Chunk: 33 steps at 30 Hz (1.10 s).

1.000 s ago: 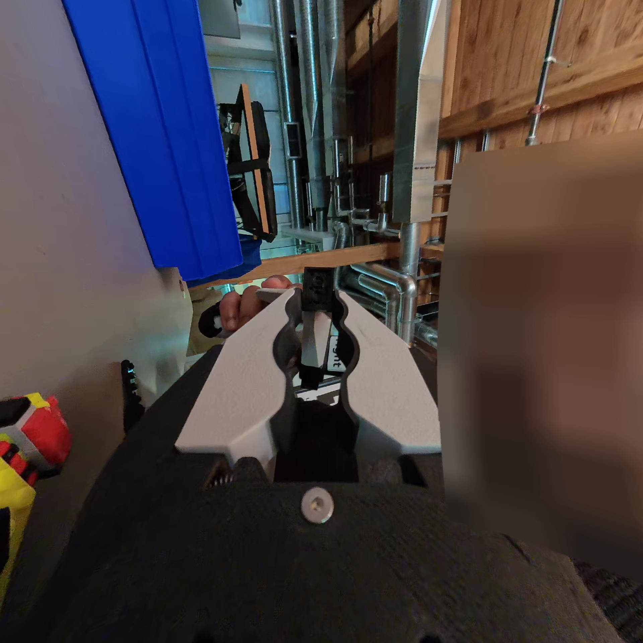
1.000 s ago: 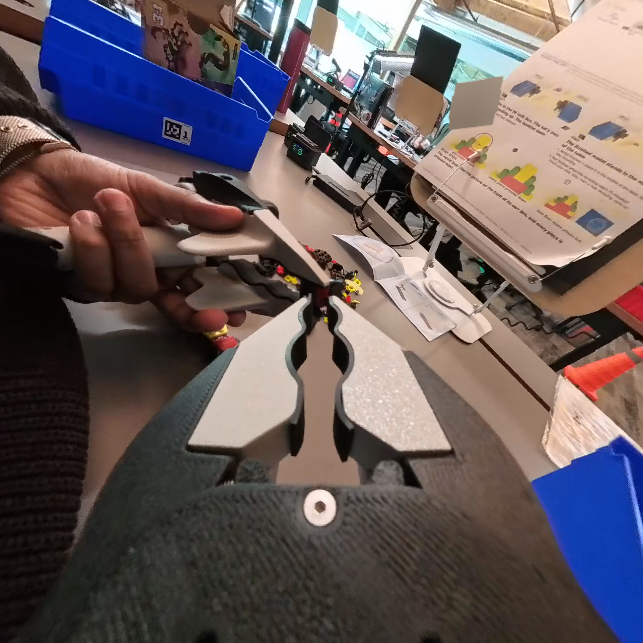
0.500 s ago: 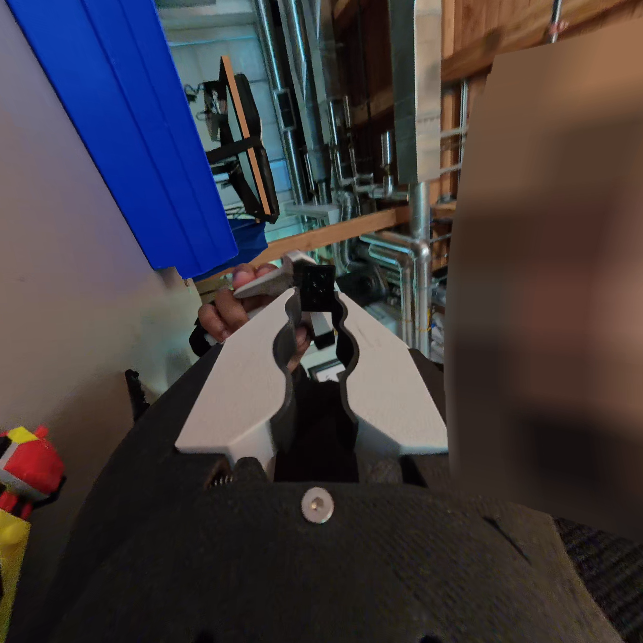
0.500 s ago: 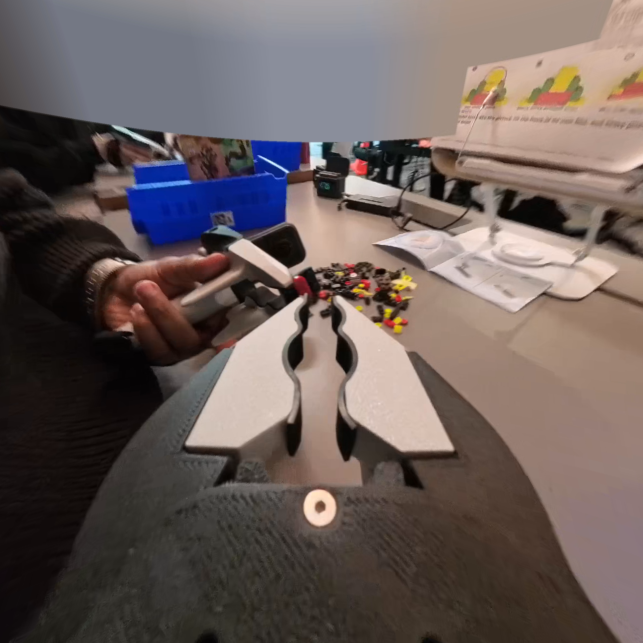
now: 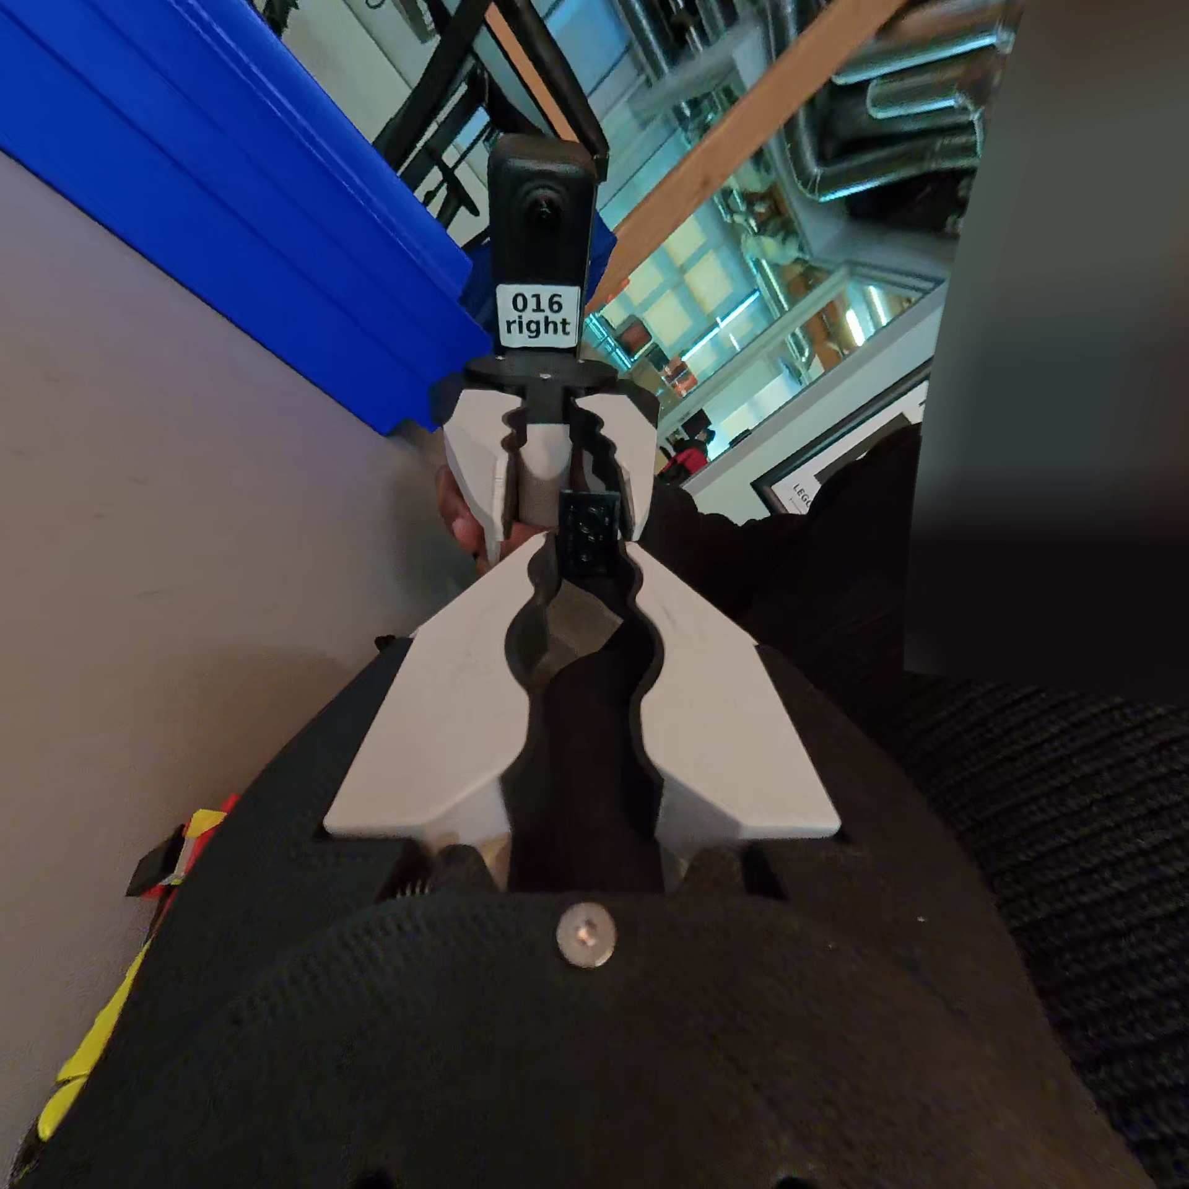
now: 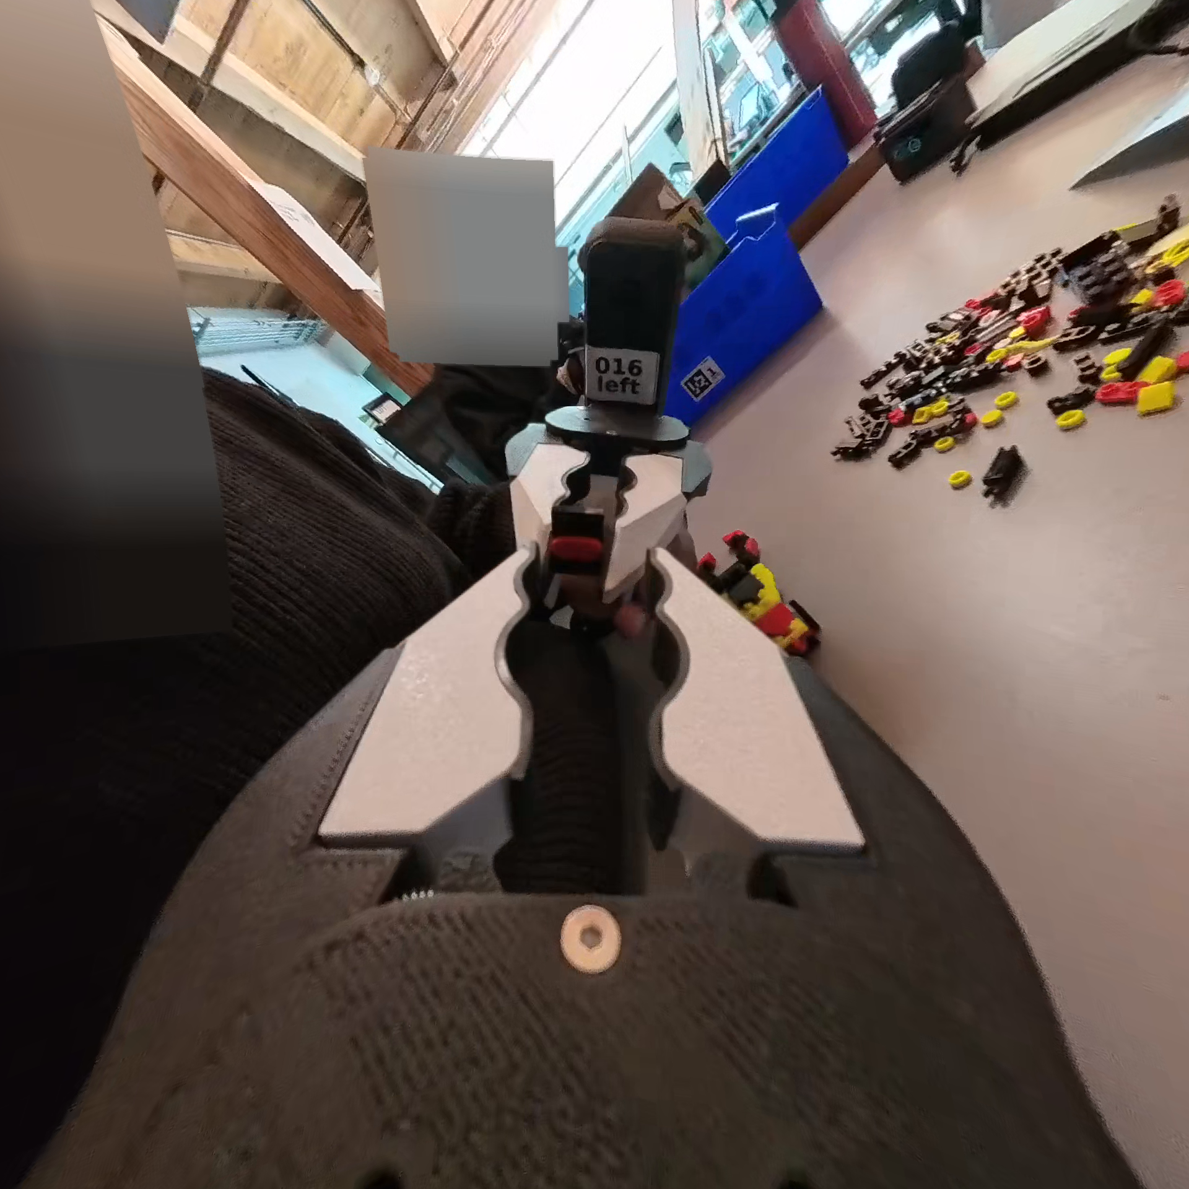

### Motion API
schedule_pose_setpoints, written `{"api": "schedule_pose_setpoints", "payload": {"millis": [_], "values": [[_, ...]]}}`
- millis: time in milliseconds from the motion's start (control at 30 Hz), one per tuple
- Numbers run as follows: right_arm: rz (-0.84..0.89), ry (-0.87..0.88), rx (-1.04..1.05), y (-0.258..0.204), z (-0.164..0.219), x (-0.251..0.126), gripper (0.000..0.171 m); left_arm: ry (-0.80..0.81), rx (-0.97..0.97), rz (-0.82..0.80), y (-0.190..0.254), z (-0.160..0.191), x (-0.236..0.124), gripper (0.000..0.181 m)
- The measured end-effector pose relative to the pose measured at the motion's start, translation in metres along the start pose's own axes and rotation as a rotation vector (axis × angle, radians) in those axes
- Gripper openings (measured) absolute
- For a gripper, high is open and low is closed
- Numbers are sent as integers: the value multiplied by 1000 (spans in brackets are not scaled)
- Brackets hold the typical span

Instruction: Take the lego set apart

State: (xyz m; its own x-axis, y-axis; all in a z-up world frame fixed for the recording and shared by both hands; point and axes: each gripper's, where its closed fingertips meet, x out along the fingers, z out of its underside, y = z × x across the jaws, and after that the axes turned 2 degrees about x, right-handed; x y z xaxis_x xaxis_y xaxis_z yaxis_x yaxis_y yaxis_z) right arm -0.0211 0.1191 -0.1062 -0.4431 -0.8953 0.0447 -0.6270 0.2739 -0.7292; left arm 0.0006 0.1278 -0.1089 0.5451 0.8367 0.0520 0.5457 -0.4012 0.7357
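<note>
My left gripper [image 5: 587, 547] is shut on a small black lego piece [image 5: 589, 531]. In the right wrist view the same piece [image 6: 576, 524] shows a red part on its near side. My right gripper [image 6: 592, 560] is open, and its tips stand either side of that piece. The two grippers point at each other, tip to tip, above the table [image 6: 965, 643]. A partly built red, yellow and black lego model [image 6: 765, 595] lies on the table just right of the tips. It also shows at the lower left of the left wrist view [image 5: 177, 856].
Several loose black, red and yellow pieces [image 6: 1029, 367] are spread over the table at the right. A blue bin [image 6: 753, 309] stands behind them, and another blue bin [image 5: 225, 193] fills the upper left of the left wrist view. A dark knitted sleeve [image 6: 322, 579] lies at the left. Only a small space, under 4 cm, lies between the two pairs of fingers.
Both grippers have swung round to face each other head on. My right gripper has opened wider and closed in on the piece. My left gripper still holds it.
</note>
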Motion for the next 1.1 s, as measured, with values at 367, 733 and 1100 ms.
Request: {"api": "schedule_pose_setpoints", "payload": {"millis": [367,733,1100], "values": [[-12,-33,-25,-4,5,2,14,-62,56,-39,-3,9,2,15],[205,-140,-491,2,3,-4,14,-6,-305,123,-2,4,-6,60],[313,-345,-1049,0,26,3,14,-71,-410,131,-6,19,-4,26]]}}
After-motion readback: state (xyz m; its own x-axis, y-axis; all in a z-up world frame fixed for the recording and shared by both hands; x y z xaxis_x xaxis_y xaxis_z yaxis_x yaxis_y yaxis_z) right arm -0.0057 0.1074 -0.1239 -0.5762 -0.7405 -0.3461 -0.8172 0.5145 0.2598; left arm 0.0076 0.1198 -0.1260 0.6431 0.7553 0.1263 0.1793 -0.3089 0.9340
